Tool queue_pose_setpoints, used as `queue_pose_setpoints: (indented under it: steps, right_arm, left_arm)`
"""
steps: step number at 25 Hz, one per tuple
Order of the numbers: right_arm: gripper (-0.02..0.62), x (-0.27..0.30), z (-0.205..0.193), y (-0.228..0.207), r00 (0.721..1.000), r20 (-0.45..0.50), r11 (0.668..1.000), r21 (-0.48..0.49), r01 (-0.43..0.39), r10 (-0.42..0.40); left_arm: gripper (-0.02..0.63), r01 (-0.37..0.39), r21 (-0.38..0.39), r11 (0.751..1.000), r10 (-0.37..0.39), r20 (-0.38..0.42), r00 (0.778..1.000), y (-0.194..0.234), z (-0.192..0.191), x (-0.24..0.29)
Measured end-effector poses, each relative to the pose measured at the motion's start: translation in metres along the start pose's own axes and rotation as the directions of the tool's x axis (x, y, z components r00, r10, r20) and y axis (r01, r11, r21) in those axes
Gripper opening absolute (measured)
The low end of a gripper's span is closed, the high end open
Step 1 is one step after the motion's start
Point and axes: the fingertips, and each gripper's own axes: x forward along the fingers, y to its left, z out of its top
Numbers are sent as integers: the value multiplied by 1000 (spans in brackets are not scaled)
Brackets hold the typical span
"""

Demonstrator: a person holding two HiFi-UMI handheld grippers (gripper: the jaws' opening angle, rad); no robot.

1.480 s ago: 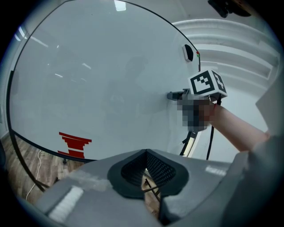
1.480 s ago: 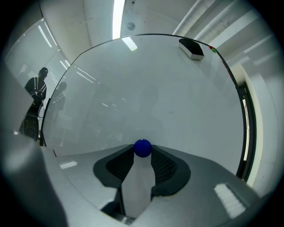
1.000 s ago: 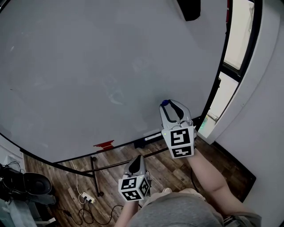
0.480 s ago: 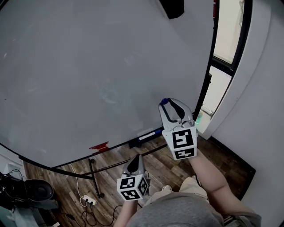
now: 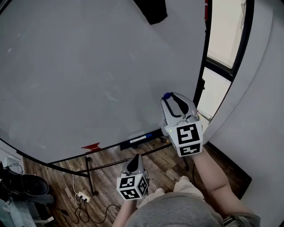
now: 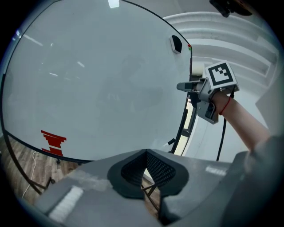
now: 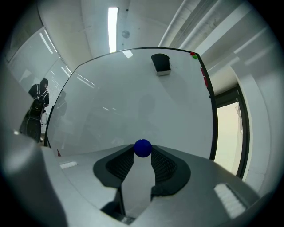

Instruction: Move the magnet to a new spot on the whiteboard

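Note:
A small blue round magnet [image 5: 167,95] [image 7: 142,148] is pinched between the tips of my right gripper [image 5: 171,97] [image 7: 142,151], which is shut on it and held in front of the large whiteboard [image 5: 88,80] [image 7: 133,102], near the board's lower right part. From the left gripper view the right gripper [image 6: 194,87] points at the board's right edge. My left gripper [image 5: 135,162] [image 6: 145,153] hangs lower, below the board's bottom edge, shut with nothing in it.
A black eraser [image 5: 151,9] [image 7: 160,63] clings near the board's top right. Red marks [image 5: 91,146] [image 6: 53,142] sit at its lower edge. A dark-framed window [image 5: 222,40] stands right of the board. Stand legs and cables [image 5: 86,186] lie on the wooden floor.
My right gripper has risen a little and shifted right with the magnet still in it. The board and eraser have slid left in the head view. The left gripper moved slightly.

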Motion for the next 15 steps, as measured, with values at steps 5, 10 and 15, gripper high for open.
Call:
queue_pose_setpoints:
  steps: [5, 10, 15]
  right_arm:
    - [124, 0, 8, -34, 999, 6, 999, -26, -42, 42]
    - [124, 5, 15, -67, 998, 27, 998, -45, -53, 54]
    - [124, 11, 22, -93, 997, 46, 995, -79, -62, 66]
  left_arm:
    - [5, -5, 0, 1000, 5, 19, 1000, -35, 8, 20]
    - [3, -13, 2, 1000, 13, 34, 999, -63, 15, 37]
    - [3, -33, 3, 999, 32, 36, 999, -81, 13, 52]
